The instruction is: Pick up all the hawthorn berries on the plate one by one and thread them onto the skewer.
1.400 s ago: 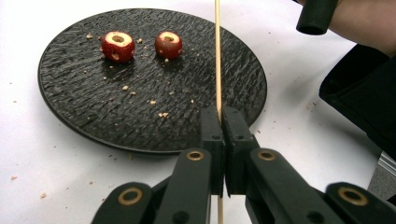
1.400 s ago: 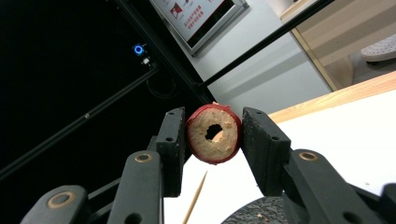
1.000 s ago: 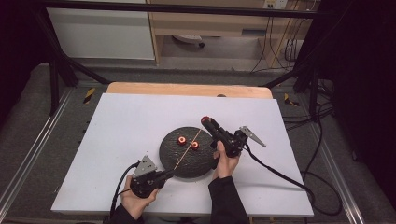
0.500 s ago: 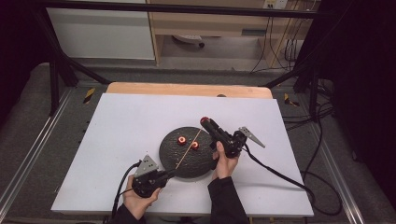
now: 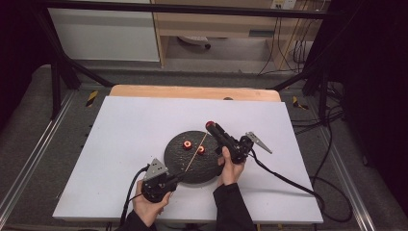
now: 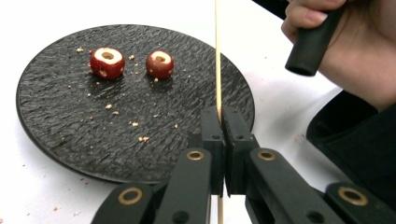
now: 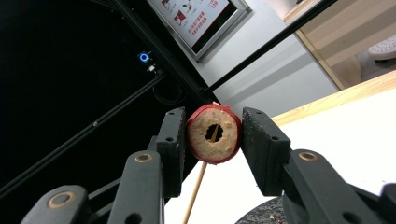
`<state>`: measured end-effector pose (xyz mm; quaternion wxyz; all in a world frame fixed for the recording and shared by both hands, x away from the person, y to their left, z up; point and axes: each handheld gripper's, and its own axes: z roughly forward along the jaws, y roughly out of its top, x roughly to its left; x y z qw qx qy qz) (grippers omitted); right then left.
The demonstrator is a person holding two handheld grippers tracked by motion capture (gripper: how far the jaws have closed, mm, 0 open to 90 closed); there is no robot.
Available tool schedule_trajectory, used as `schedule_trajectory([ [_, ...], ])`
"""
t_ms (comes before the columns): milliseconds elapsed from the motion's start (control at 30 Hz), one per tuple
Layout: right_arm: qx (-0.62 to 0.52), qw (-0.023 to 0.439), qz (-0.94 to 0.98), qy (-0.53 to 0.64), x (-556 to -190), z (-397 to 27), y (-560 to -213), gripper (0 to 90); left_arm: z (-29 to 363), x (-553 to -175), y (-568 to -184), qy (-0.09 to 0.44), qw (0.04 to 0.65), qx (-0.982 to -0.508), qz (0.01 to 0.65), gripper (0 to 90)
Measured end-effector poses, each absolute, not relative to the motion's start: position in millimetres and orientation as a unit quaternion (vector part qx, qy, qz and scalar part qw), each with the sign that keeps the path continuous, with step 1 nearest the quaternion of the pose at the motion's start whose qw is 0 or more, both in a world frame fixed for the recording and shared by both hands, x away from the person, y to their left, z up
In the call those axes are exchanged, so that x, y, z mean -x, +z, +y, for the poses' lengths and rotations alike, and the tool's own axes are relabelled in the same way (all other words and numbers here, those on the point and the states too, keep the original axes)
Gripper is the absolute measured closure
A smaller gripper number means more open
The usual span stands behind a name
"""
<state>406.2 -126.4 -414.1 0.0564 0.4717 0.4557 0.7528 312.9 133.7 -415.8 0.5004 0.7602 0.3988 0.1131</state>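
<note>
Left gripper [image 5: 180, 177] low and left of centre in the high view, at the near rim of the plate [image 5: 179, 166], jaws pinched tight on a thin wooden skewer [image 5: 197, 151]; same grip seen in the left gripper view [image 6: 220, 122], with the skewer [image 6: 217, 56] rising straight up the frame from between the two black pads toward the top edge. Right gripper [image 5: 211, 126] just right of centre in the high view, angled up and left over the far right rim of the plate, clamped on a red cored fruit piece [image 5: 210, 124] at its tip. In the right gripper view [image 7: 212, 133], jaws closed narrow on that fruit piece [image 7: 214, 134] at mid-frame, pads pressing both red sides, pale cut face turned to the camera, skewer [image 7: 196, 193] coming up from the bottom of the frame with its tip showing inside the cored hole. Two more red fruit pieces on the plate: in the left gripper view one at upper left [image 6: 107, 62], the other just to its right [image 6: 159, 64], apart from each other, crumbs scattered round them on the dark textured plate [image 6: 70, 116]. Plate sitting on the white table [image 5: 130, 125], slightly below centre of the high view. Right hand [image 6: 345, 51] at the upper right of the left gripper view, wrapped round a black handle
</note>
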Motion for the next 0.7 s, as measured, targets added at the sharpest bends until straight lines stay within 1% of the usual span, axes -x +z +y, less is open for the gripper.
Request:
schedule_trajectory([
  [567,-0.47,0.041,0.473,0.745,-399,-122,-420,61.5,119,-335,-405,0.112,0.511,-0.751,0.403,88.2],
  [700,-0.469,0.038,0.478,0.742,-397,-121,-422,61.5,115,-341,-403,0.121,0.509,-0.753,0.398,88.2],
])
